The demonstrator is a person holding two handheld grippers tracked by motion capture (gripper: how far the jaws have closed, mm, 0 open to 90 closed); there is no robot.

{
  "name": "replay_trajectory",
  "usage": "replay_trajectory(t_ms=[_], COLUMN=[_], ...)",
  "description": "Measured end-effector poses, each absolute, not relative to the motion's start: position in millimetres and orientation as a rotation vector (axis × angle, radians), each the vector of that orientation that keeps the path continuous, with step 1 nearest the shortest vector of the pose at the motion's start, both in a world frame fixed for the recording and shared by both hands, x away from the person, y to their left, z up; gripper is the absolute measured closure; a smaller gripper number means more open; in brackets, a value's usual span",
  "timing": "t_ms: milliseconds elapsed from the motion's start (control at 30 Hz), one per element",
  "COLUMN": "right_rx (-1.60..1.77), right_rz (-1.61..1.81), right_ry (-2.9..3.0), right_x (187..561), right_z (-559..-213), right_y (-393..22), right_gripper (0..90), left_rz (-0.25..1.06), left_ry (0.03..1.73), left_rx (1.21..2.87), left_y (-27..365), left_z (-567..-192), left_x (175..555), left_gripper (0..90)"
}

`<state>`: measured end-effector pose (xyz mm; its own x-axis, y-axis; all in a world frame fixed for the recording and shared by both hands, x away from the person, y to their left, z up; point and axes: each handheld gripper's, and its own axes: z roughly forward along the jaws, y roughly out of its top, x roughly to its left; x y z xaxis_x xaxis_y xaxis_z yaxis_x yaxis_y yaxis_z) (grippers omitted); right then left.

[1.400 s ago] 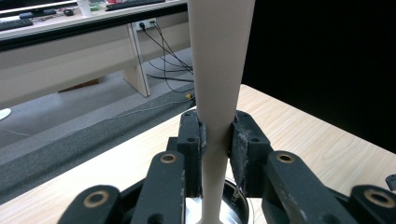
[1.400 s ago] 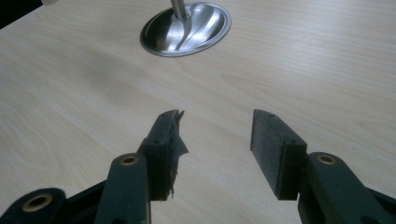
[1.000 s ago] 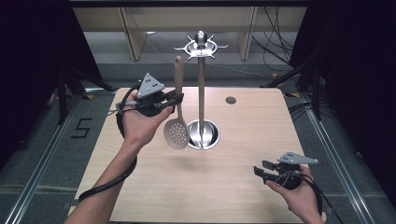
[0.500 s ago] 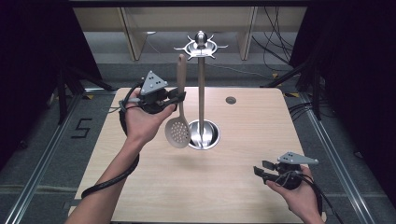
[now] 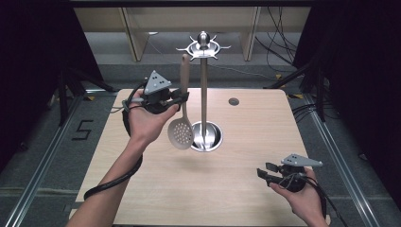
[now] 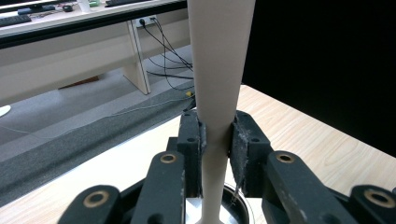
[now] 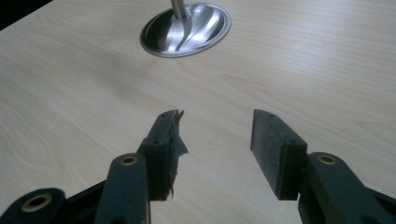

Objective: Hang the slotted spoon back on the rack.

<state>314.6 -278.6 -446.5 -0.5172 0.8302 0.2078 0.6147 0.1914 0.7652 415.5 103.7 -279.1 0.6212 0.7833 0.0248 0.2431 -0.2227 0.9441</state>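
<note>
Slotted spoon [image 5: 181, 132], beige, with round perforated bowl and long tapering handle.

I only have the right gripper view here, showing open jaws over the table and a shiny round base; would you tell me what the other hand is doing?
Observer: The left gripper is clamped on the handle of a slotted spoon, head hanging down.
Operator: Thank you. What does that base belong to?
Observer: A tall metal stand with hooks around its top.
Operator: Is the spoon hooked on?
Observer: No, its handle tip sits just left of the hooks.
</note>
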Motion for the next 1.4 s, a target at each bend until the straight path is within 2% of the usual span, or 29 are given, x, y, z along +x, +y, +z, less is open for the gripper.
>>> replay_trajectory(t_ms=[1400], right_rx=[1.321], right_rz=[1.243], right_ry=[2.219], right_x=[317.8], right_z=[-448.8], right_y=[-280.6], right_gripper=[52.6], left_rz=[0.595], left_ry=[0.844], left_rx=[1.820], left_y=[90.2], left_z=[-284.0], left_x=[429.2], left_gripper=[74.4])
